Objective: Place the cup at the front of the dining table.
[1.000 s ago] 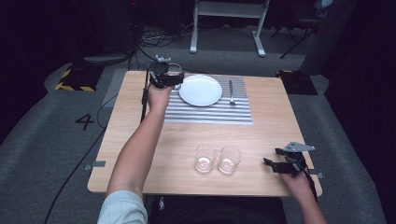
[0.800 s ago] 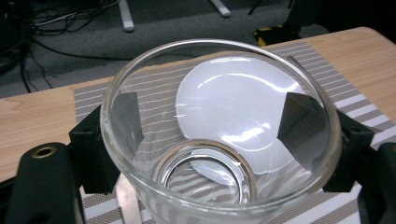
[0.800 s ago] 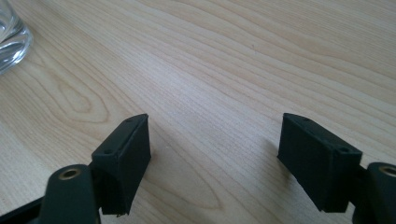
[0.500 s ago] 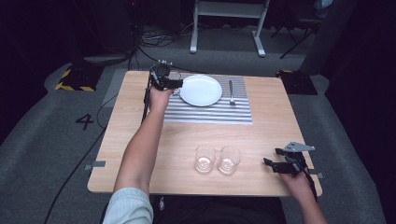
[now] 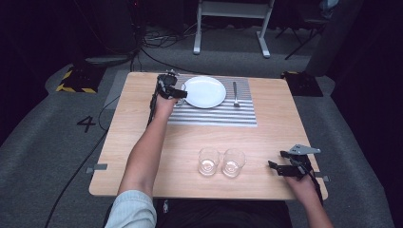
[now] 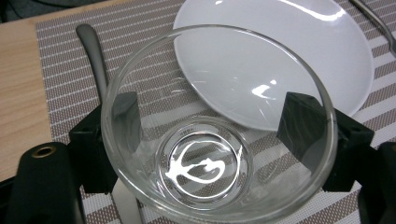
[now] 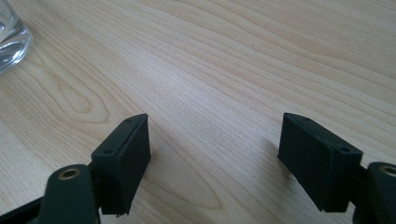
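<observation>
My left gripper (image 5: 173,91) is at the left end of the striped placemat (image 5: 214,115), just left of the white plate (image 5: 204,91). It is shut on a clear drinking glass (image 6: 219,126), one black pad on each side of the wall. Through the glass I see the placemat (image 6: 60,32), the plate (image 6: 280,51) and a metal utensil handle (image 6: 91,51) lying on the mat. My right gripper (image 5: 279,169) rests low at the table's front right corner. Its jaws (image 7: 215,154) stand open over bare wood with nothing between them.
Two empty clear glasses (image 5: 208,161) (image 5: 233,162) stand side by side near the front edge, left of my right gripper; one glass (image 7: 11,39) shows at the right gripper view's corner. A fork (image 5: 235,92) lies on the mat right of the plate.
My left hand has come down toward the placemat with the glass, shifting slightly nearer to the plate's left side. The right hand has not moved.
</observation>
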Demonstrator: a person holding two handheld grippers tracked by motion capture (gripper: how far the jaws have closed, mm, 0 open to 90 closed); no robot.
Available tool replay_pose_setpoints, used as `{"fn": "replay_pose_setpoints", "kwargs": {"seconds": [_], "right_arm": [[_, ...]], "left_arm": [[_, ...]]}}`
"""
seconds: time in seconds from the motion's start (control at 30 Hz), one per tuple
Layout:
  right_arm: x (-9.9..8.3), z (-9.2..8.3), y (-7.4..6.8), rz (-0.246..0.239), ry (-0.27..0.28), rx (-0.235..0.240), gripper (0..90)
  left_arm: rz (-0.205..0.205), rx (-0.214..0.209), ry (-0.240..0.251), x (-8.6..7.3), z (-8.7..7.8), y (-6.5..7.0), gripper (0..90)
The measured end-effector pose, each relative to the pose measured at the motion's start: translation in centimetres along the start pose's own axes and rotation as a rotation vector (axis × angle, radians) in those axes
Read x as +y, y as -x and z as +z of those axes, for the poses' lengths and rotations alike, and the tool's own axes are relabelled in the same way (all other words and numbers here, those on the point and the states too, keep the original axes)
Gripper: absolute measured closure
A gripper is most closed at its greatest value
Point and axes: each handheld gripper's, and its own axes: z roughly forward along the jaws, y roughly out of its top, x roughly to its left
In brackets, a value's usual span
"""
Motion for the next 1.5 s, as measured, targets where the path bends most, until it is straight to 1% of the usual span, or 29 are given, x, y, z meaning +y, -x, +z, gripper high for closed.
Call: {"fn": "replay_pose_setpoints", "kwargs": {"seconds": [0.07,0.13,0.2,0.33,0.37,0.43,0.47,0.5,0.53,0.6,0.63,0.67,0.7,0.73,0.77,0.8,0.93,0.97,1.03,1.1,1.13,1.17,1.2,1.27,1.3,1.37,1.4,1.43,1.5], "right_arm": [[0.0,0.0,0.0,0.0,0.0,0.0,25.3],[0.0,0.0,0.0,0.0,0.0,0.0,25.3],[0.0,0.0,0.0,0.0,0.0,0.0,25.3],[0.0,0.0,0.0,0.0,0.0,-0.001,25.3],[0.0,0.0,0.0,0.001,0.0,-0.001,25.3],[0.0,0.0,0.0,0.0,0.0,-0.001,25.3],[0.0,0.0,0.0,0.0,0.0,-0.002,25.3],[0.0,0.0,0.0,-0.001,-0.001,-0.001,25.3],[0.0,0.0,0.0,-0.001,-0.001,-0.001,25.3],[0.0,0.0,0.0,-0.001,0.0,-0.002,25.3],[0.0,0.0,0.0,0.0,0.0,-0.002,25.3],[0.0,0.0,0.0,0.0,0.0,-0.002,25.3],[0.0,0.0,0.0,0.0,0.0,-0.002,25.3],[0.0,0.0,0.0,0.0,0.0,-0.002,25.3],[0.0,0.0,0.0,0.0,0.0,-0.002,25.2],[0.0,0.0,0.0,0.0,0.0,-0.002,25.3],[0.0,0.0,0.0,0.0,0.0,-0.002,25.3],[0.0,0.0,0.0,0.0,0.0,-0.002,25.3],[0.0,0.0,0.0,-0.001,-0.002,-0.001,25.3],[0.0,0.0,0.0,0.002,-0.002,-0.001,25.2],[0.0,0.0,0.0,0.0,-0.001,-0.001,25.3],[0.0,0.0,0.0,0.001,-0.001,-0.001,25.2],[0.0,0.0,0.0,-0.001,0.0,-0.001,25.2],[0.0,0.0,-0.1,0.003,-0.001,-0.003,25.3],[0.0,0.0,-0.1,0.002,0.0,-0.002,25.2],[0.0,0.0,-0.1,-0.005,0.002,-0.006,25.3],[0.0,0.0,-0.1,-0.006,0.003,-0.006,25.3],[0.0,0.0,-0.1,-0.006,0.003,-0.006,25.3],[0.0,0.0,-0.1,0.0,0.0,-0.001,25.3]], "left_arm": [[-0.001,-0.005,-0.01,-0.3,0.2,-0.2,19.1],[-0.015,-0.021,-0.018,-0.6,0.5,-0.3,19.1],[-0.008,-0.029,-0.03,-0.8,0.6,-0.4,19.1],[-0.009,-0.044,-0.04,-1.1,0.9,-0.3,19.1],[-0.014,-0.041,-0.041,-1.1,1.0,-0.3,19.1],[-0.003,-0.033,-0.048,-1.2,1.1,-0.3,19.1],[-0.011,-0.041,-0.052,-1.2,1.1,-0.3,19.1],[-0.01,-0.037,-0.051,-1.3,1.2,-0.2,19.1],[0.007,-0.031,-0.051,-1.3,1.2,-0.3,19.0],[-0.002,-0.05,-0.053,-1.5,1.2,-0.2,19.0],[-0.001,-0.049,-0.05,-1.6,1.2,-0.1,19.0],[0.011,-0.042,-0.052,-1.7,1.1,-0.2,19.0],[0.001,-0.049,-0.048,-1.7,1.2,-0.2,19.0],[0.017,-0.045,-0.047,-1.8,1.1,-0.4,19.0],[-0.009,-0.064,-0.039,-2.0,1.1,-0.5,18.9],[-0.013,-0.069,-0.036,-2.0,1.1,-0.5,18.9],[0.04,-0.054,-0.061,-2.2,0.8,-0.3,18.6],[0.058,-0.036,-0.058,-2.2,0.7,-0.2,18.4],[0.056,-0.044,-0.056,-2.2,0.7,-0.1,18.0],[0.04,-0.051,-0.055,-2.2,0.6,-0.1,17.6],[0.044,-0.052,-0.05,-2.2,0.5,-0.2,17.3],[0.037,-0.063,-0.048,-2.2,0.5,-0.2,16.9],[0.021,-0.06,-0.03,-2.1,0.3,-0.2,16.4],[-0.003,-0.079,-0.001,-2.0,-0.2,-0.3,15.1],[-0.011,-0.09,0.023,-1.9,-0.6,-0.3,14.8],[-0.018,-0.086,0.046,-1.8,-1.2,-0.2,14.3],[-0.014,-0.085,0.054,-1.7,-1.5,-0.2,14.0],[-0.002,-0.072,0.059,-1.6,-1.9,-0.1,13.9],[0.049,-0.037,0.062,-1.6,-2.5,0.3,13.9]]}}
